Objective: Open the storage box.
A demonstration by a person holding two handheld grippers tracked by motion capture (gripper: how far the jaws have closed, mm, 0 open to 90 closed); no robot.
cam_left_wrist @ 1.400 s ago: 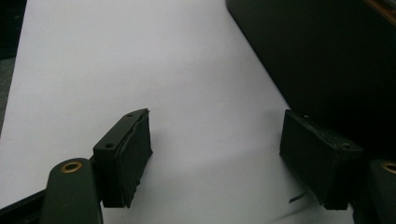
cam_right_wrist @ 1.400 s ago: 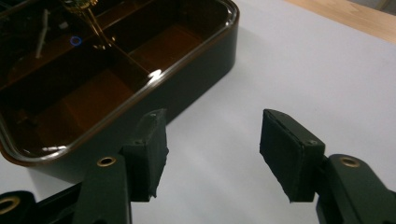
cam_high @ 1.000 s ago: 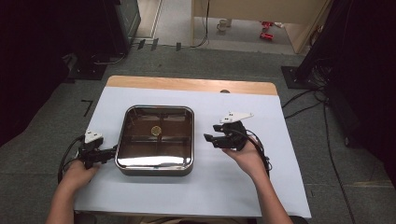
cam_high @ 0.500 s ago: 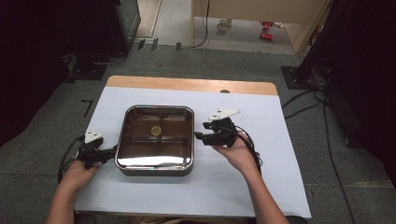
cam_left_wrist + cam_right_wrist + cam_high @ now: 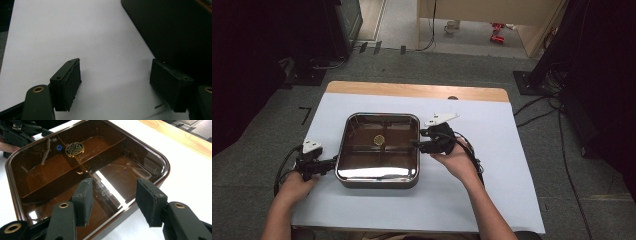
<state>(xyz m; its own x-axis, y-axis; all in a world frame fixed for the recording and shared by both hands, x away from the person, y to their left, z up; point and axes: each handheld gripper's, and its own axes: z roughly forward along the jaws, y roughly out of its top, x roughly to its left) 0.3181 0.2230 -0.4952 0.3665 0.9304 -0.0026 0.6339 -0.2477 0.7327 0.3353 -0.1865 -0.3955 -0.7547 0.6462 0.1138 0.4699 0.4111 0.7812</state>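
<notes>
Fingers of left gripper wide apart, empty, low over white sheet; dark box wall at upper right of left gripper view. High view: left gripper beside left edge of box, contact unclear. Right gripper jaws spread, holding nothing, hovering over box near edge. Right gripper view: brown transparent lid, dividers beneath, gold round emblem at centre, characters unreadable. High view: wooden table edge top centre, grey floor, cables right.

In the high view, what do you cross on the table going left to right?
Left gripper → brown box with clear lid → right gripper
</notes>
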